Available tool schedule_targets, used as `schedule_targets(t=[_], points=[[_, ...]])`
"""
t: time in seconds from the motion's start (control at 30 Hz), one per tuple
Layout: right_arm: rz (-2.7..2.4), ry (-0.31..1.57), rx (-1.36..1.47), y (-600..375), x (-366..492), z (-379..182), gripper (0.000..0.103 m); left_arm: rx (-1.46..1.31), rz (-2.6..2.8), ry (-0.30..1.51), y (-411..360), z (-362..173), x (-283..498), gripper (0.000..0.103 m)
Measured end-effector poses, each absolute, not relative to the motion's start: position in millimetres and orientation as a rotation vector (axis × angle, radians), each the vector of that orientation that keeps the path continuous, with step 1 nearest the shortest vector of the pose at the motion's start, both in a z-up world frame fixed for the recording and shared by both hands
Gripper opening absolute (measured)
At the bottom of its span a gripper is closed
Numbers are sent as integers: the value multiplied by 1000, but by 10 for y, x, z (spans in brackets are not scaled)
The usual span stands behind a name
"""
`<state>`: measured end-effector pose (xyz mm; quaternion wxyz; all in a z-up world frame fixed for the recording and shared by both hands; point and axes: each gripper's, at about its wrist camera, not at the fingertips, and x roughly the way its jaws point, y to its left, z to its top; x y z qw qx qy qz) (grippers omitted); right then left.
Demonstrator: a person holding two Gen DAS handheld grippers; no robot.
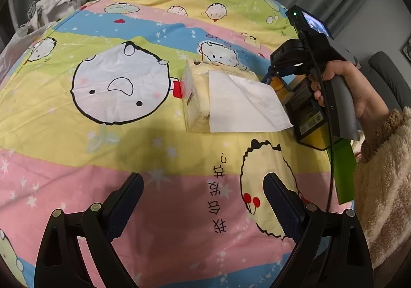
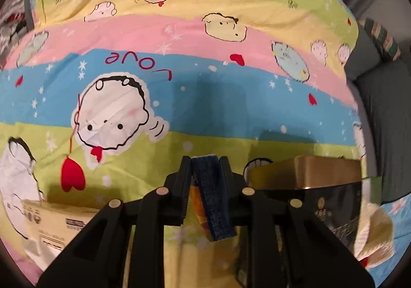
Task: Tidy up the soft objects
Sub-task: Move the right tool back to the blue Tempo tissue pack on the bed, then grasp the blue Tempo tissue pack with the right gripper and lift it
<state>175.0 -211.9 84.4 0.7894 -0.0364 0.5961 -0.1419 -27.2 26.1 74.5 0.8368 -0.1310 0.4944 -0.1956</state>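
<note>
Right gripper (image 2: 205,159) is pinched shut on a corner of the white tissue sheet (image 1: 246,105) — best guess, since the wrist view only shows blue pads pressed together with a sliver of something orange behind. Left gripper (image 1: 203,200) has its jaws wide apart, holding nothing, hovering over the pink band of the cartoon quilt (image 1: 77,133) well short of the pack. Tissue pack (image 1: 203,98) lies flat on the yellow band; the sheet drapes over its top toward my right hand. Black-and-yellow box (image 1: 308,118) sits just beside the pack, under my right gripper.

If I'm pulling the sheet: slow, straight pull along the pack's opening so it doesn't tear, and I'd bring the left down on the pack's far end to pin it. Pack is light, it'll likely drag otherwise. Keep clear of the box edge
</note>
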Motion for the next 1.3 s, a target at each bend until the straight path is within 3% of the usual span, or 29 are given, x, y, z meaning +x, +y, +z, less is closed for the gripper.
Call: schedule_targets(t=[0.17,0.2,0.23,0.53,0.6,0.67,0.7,1.03,1.3], points=[[-302,1267,-36,-2108,1666,901,19,-273,-410,1027,248,823,-336,94],[-285,1252,-1,-2113,1607,971,14,-270,-412,1022,247,834,-353,94],[-250,1230,31,-2108,1520,1069,0,-268,-412,1019,248,843,-368,94],[-83,1090,129,-2074,701,1723,2,-287,-409,1035,223,814,-423,94],[-128,1111,86,-2076,754,1700,8,-284,-406,1034,206,826,-452,94],[-152,1162,109,-2122,884,1596,29,-273,-413,1028,187,842,-496,94],[-145,1181,119,-2161,946,1543,47,-266,-414,1027,180,846,-510,94],[-228,1465,-36,-2098,1729,764,48,-260,-420,1048,165,764,-451,94],[-268,1533,-113,-2158,1959,555,57,-266,-464,1050,111,741,-380,94]])
